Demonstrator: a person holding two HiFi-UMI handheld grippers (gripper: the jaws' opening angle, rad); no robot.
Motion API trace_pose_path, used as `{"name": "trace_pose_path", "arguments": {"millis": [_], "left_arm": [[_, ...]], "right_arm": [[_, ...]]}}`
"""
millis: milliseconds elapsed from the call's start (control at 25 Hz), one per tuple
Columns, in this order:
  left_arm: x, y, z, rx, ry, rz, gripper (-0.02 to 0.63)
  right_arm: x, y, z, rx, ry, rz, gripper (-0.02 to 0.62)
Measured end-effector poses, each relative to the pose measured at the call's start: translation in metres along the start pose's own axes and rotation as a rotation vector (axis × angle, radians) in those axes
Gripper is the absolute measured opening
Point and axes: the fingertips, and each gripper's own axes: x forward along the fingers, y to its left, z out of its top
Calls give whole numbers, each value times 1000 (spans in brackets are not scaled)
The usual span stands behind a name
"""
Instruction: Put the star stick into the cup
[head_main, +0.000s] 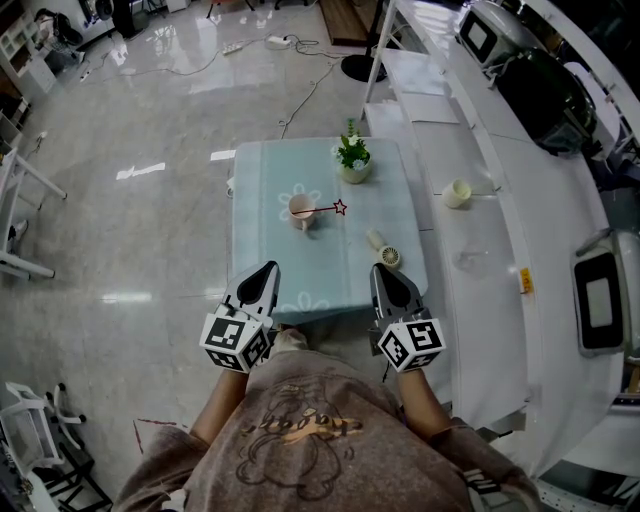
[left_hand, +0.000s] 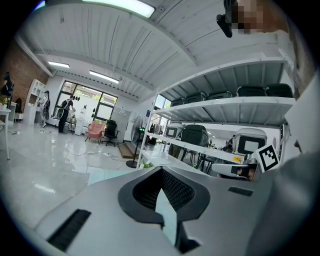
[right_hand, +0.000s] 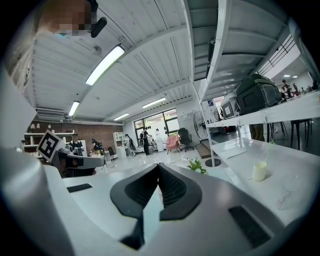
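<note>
Left gripper (head_main: 266, 270): I saw its jaws pressed together, empty, on the near-left side of the cup (head_main: 301, 211).
Star stick (head_main: 330, 209): one end sat in the cup, star out to the cup's right.
Right gripper (head_main: 382, 272): jaws pressed together, empty, near-right of the cup.

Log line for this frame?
stage: idle | left tool: shut, empty | right tool: shut, empty | red star stick: leaning in beige cup
</note>
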Motion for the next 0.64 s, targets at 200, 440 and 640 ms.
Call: {"name": "trace_pose_path", "arguments": {"millis": [200,440,640], "left_arm": [[-2,0,1,3,3,-3,21],[-5,3,-2,-12,8,8,21],[-6,5,0,-10,9,3,21]], "right_arm": [[1,-1,1,-5,6,-2,0],[2,-2,0,-7,11,-2,0],[3,-5,1,-3,16,-11,0]]}}
